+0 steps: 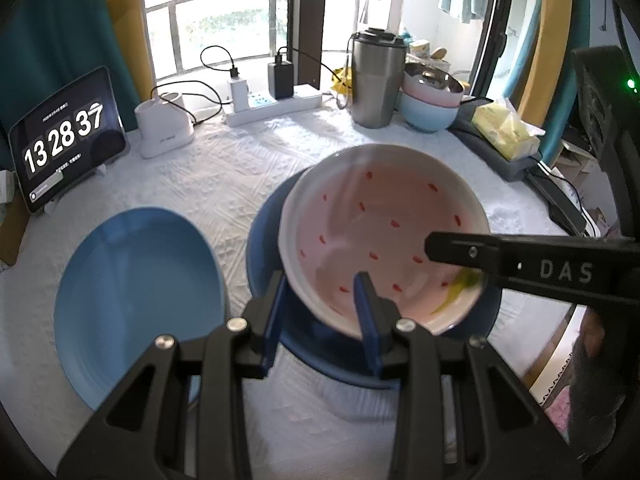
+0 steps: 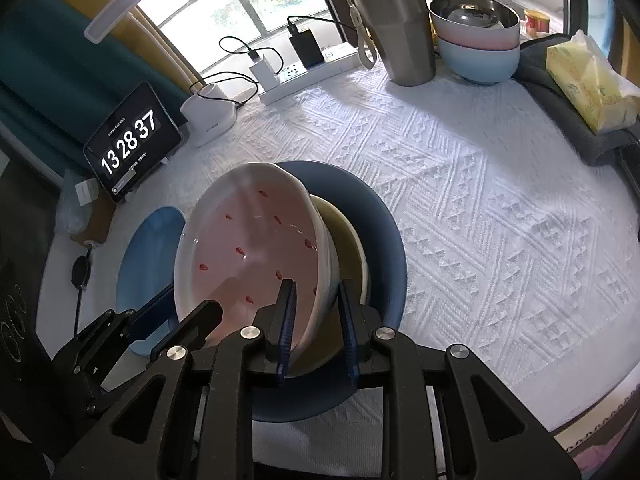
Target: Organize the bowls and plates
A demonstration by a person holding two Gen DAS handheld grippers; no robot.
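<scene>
Black claw (image 1: 320,300), blue pads, silver screws

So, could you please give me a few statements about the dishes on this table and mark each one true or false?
1. Both tools straddle the pink speckled bowl's rim. True.
2. That bowl is over a dark blue plate. True.
3. The light blue plate holds a bowl. False: nothing lies on it.
4. The steel tumbler lies on its side. False: it stands upright.
5. The back stack's bottom bowl is light blue. True.

tablet clock (image 1: 66,136) reading 13 28 37, right tongs (image 1: 452,246) marked DAS
</scene>
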